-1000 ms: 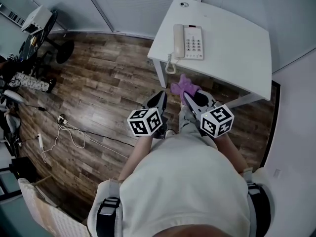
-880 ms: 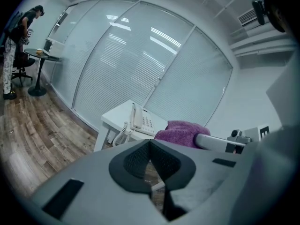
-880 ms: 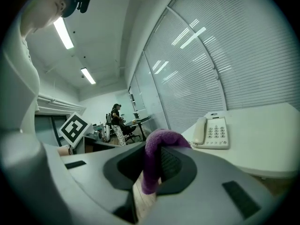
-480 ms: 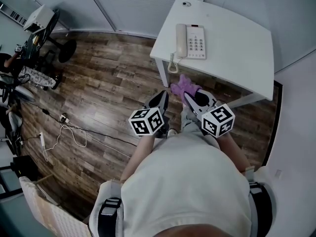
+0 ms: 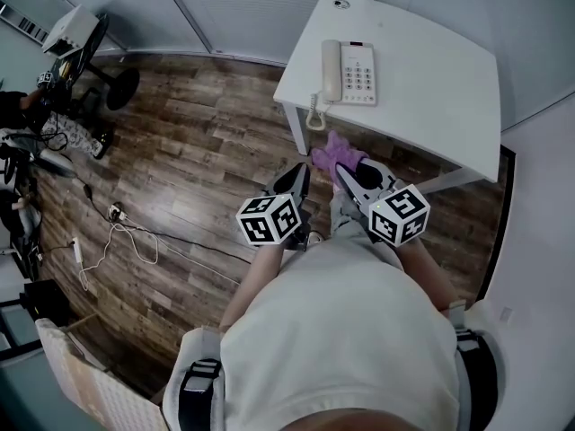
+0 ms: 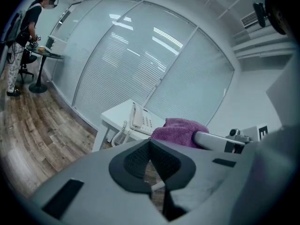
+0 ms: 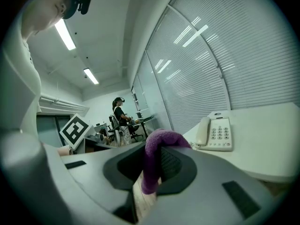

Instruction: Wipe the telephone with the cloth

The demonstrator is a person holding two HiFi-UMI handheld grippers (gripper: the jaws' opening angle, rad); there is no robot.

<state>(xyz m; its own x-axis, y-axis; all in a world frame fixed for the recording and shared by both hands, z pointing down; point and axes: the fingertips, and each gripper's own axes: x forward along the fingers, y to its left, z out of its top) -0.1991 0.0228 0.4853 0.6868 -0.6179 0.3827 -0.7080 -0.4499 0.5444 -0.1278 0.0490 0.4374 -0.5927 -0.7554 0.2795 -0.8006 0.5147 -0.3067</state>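
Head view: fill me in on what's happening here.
A person stands short of the white table, a gripper in each hand. The right gripper is shut on a purple cloth; the left gripper is shut and empty. The telephone sits on the table, handset in its cradle, nothing touching it.

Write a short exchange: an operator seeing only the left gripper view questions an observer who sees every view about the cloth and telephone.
Operator: Is the cloth gripped?
Observer: Yes. The right gripper is shut on the purple cloth, pinched between its jaws.
Operator: Are we over the table?
Observer: No. The left gripper and the right one hang over the wood floor, short of the white table.
Operator: Anything up there besides the telephone?
Observer: A small round thing at the table's far corner.
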